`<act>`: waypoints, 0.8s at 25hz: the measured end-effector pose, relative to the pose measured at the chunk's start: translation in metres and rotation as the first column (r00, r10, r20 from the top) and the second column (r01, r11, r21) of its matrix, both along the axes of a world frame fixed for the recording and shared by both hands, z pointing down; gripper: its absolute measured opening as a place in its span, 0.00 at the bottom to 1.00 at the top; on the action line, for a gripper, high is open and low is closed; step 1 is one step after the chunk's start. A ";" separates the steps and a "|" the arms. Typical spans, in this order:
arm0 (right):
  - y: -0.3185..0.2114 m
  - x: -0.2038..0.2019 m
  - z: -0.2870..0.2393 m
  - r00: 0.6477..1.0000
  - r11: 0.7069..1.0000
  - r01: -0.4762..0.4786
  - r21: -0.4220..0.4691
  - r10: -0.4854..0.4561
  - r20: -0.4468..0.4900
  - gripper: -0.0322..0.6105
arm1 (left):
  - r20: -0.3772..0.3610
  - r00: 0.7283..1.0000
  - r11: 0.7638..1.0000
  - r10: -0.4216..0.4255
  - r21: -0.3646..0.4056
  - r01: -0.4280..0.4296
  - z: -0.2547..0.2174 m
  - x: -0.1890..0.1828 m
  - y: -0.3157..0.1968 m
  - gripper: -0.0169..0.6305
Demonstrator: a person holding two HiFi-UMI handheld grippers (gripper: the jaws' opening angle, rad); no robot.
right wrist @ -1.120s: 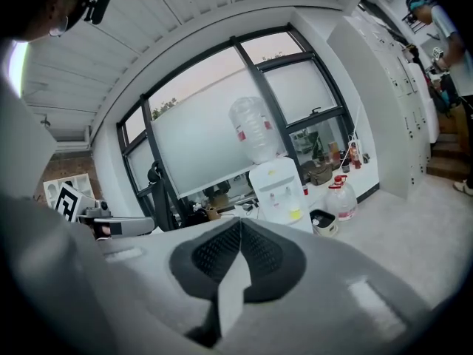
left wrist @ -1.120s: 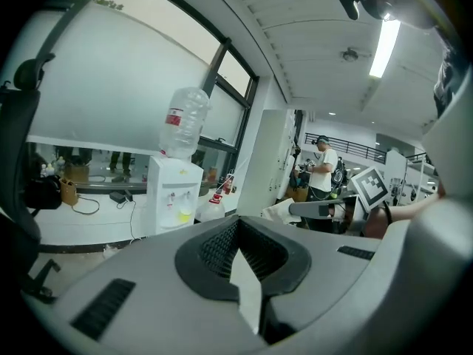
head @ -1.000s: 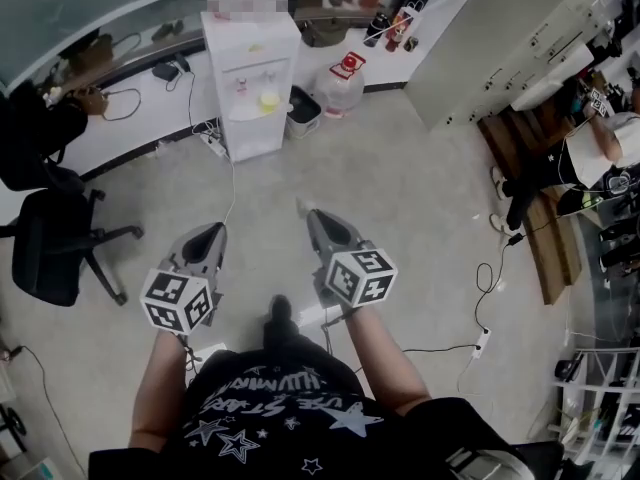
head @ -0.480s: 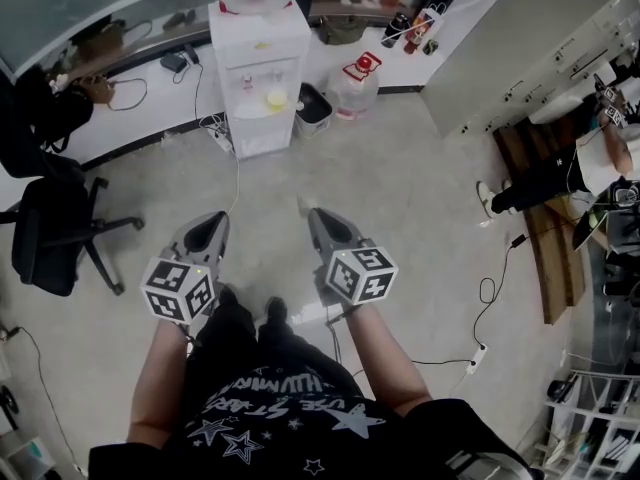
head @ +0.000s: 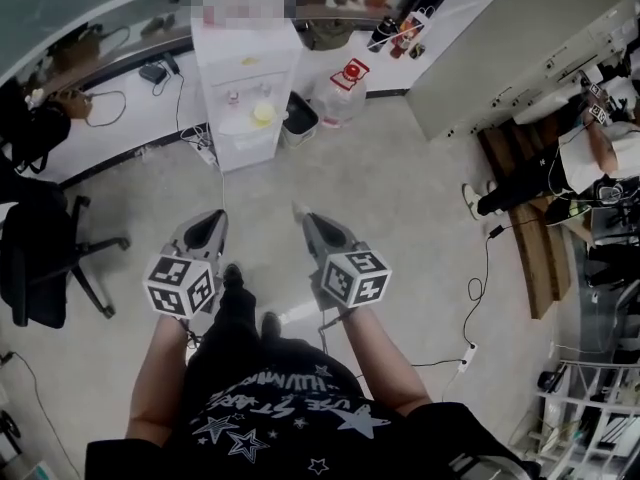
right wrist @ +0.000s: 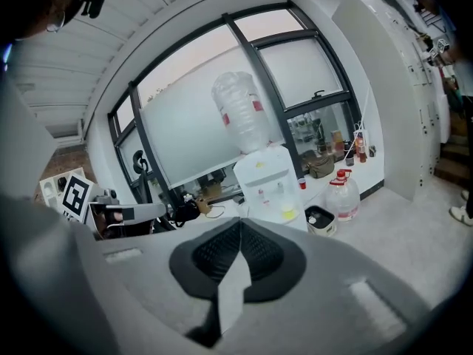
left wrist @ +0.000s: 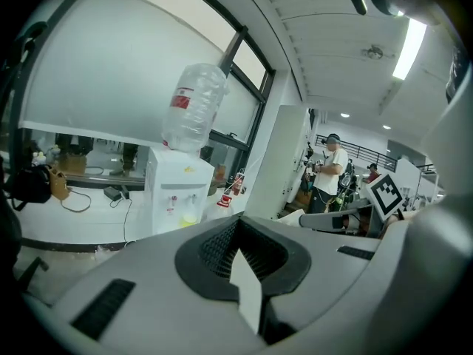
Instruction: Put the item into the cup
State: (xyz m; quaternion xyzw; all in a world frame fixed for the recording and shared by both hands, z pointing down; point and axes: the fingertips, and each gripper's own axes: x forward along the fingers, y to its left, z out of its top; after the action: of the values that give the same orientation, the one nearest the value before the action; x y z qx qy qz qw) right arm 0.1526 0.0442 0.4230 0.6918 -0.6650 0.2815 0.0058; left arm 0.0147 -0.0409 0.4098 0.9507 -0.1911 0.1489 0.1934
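Observation:
No cup and no loose item can be made out with certainty. A small yellow object (head: pixel 263 113) sits in the alcove of a white water dispenser (head: pixel 245 78) far ahead; the same yellow object (right wrist: pixel 287 213) shows in the right gripper view. My left gripper (head: pixel 213 216) is held out at waist height over the grey floor, jaws pressed together with nothing between them. My right gripper (head: pixel 298 208) hangs beside it, also shut and empty. Both point towards the dispenser (left wrist: pixel 177 191), which is well out of reach.
A water jug (head: pixel 343 83) and a dark bin (head: pixel 299 118) stand on the floor beside the dispenser. A black office chair (head: pixel 45 258) is at the left. A cable with a power strip (head: pixel 467 353) trails at the right. People (head: pixel 560 168) are at the right.
The whole scene has shifted a little as the person steps forward, one foot now ahead. Both grippers keep the same pose and stay shut.

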 end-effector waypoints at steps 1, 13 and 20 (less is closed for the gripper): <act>-0.010 0.004 0.000 1.000 1.000 -0.004 -0.006 0.004 -0.005 0.05 | 0.002 1.000 1.000 0.008 -0.002 -0.008 0.001 0.004 -0.011 0.03; -0.124 0.027 0.013 0.997 0.996 -0.059 -0.064 0.056 -0.047 0.05 | 0.015 0.998 0.997 0.064 -0.050 -0.063 0.024 0.026 -0.131 0.03; -0.150 0.032 0.030 0.992 0.989 -0.125 -0.084 0.122 -0.045 0.05 | 0.039 0.994 0.992 0.106 -0.076 -0.103 0.046 0.031 -0.160 0.03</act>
State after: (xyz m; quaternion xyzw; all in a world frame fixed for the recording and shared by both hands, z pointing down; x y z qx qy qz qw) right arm 0.1842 -0.1058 0.4528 0.7362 -0.6079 0.2958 0.0316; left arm 0.0456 -0.2013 0.4556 0.9483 -0.1394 0.1860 0.2161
